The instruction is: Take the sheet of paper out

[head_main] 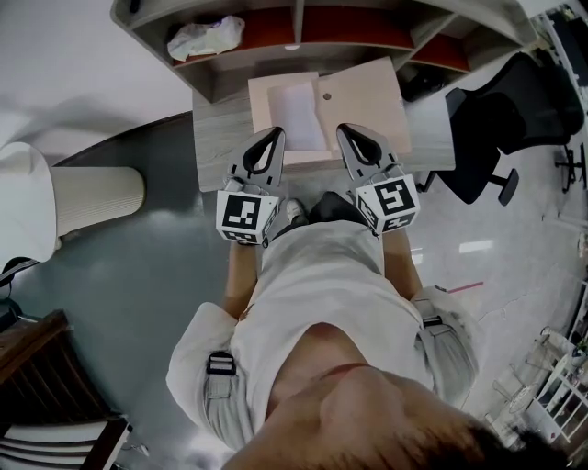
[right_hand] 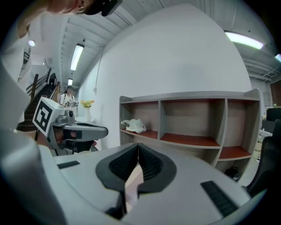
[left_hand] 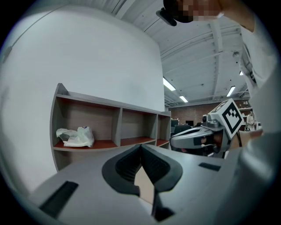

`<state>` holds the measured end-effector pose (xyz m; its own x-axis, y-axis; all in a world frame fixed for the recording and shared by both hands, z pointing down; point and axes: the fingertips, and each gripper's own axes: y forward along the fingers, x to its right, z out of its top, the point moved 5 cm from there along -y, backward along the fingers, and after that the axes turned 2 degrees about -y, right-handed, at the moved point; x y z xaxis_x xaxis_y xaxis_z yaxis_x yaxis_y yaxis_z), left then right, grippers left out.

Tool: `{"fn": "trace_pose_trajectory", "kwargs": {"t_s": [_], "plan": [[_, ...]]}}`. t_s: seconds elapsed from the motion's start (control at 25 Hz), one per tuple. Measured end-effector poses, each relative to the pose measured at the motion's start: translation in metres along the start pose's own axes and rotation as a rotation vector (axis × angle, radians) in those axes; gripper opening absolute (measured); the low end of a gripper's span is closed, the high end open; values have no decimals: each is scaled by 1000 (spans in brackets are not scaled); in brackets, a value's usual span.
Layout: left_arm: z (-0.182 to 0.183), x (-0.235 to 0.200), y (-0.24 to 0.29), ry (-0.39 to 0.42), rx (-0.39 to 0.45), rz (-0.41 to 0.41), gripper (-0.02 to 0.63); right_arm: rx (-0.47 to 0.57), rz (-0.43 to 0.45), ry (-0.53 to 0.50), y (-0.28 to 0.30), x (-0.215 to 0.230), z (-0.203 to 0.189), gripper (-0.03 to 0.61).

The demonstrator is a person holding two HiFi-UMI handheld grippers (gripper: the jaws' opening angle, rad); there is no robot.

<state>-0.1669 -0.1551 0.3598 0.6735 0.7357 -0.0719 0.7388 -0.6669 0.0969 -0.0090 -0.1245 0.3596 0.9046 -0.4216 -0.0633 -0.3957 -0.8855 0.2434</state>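
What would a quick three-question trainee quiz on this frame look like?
1. True or false: the left claw is gripping the sheet of paper.
2. Which compartment of the shelf unit holds the white plastic bag? A left, B middle, C right.
3. Fill in: the right claw's jaws are ___.
Key: 1 false, it is shut on nothing. 2 A. 3 shut.
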Motion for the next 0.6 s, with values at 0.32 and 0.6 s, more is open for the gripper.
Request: {"fn": "trace_pose_trajectory", "kwargs": {"t_s": [0.32, 0.6], "plan": [[-9, -14, 31, -5, -41, 37, 23, -23, 42, 44, 28, 26, -14, 21], [-11, -33, 63, 0, -63, 100, 23, -19, 109, 56, 70, 60, -17, 21]]}}
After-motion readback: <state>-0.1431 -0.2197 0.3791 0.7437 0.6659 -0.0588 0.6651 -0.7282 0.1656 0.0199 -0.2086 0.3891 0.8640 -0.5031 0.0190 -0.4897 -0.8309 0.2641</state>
